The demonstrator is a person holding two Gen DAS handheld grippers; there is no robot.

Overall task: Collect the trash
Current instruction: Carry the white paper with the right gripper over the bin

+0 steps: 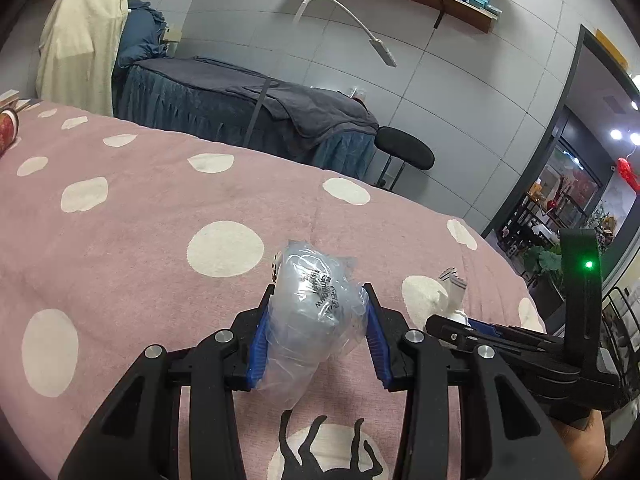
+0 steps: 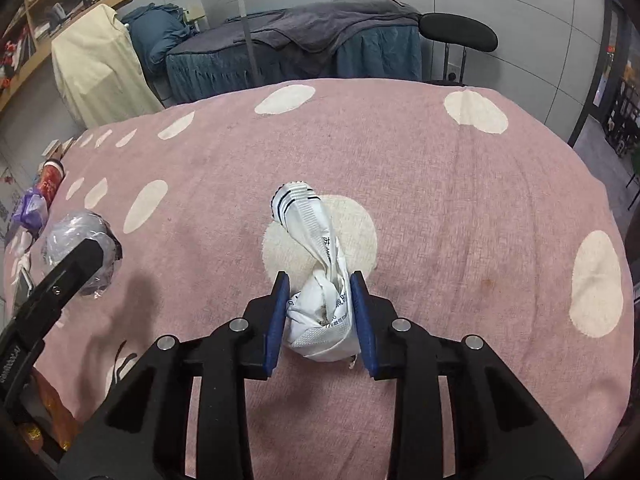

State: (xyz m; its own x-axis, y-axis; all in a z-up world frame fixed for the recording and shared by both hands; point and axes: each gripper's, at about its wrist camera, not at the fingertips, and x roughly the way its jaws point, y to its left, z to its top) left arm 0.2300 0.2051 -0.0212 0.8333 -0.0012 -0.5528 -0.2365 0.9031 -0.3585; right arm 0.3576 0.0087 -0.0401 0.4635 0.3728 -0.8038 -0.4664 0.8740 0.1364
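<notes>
Pink towelling cloth with large white dots is covering the surface you are working over, and both pieces of trash are sitting at it. Your left gripper is pinching a crumpled clear plastic bag with black print; its blue pads are pressing on the bag's sides. The bag's long axis is running along the fingers, its bulging end pointing away from you, past the fingertips, its thinner tail trailing back toward the gripper body.

Your right gripper is clamping a twisted white plastic wrapper with black stripes and print. The crumpled wad is sitting between the blue pads, which are touching it on both sides. The wrapper's long axis is lying roughly along the fingers, leaning slightly left; its ribbed, striped end is pointing away from you across one white dot.

In the right wrist view, your left gripper is showing at the left edge, with the clear bag beyond its tip.
</notes>
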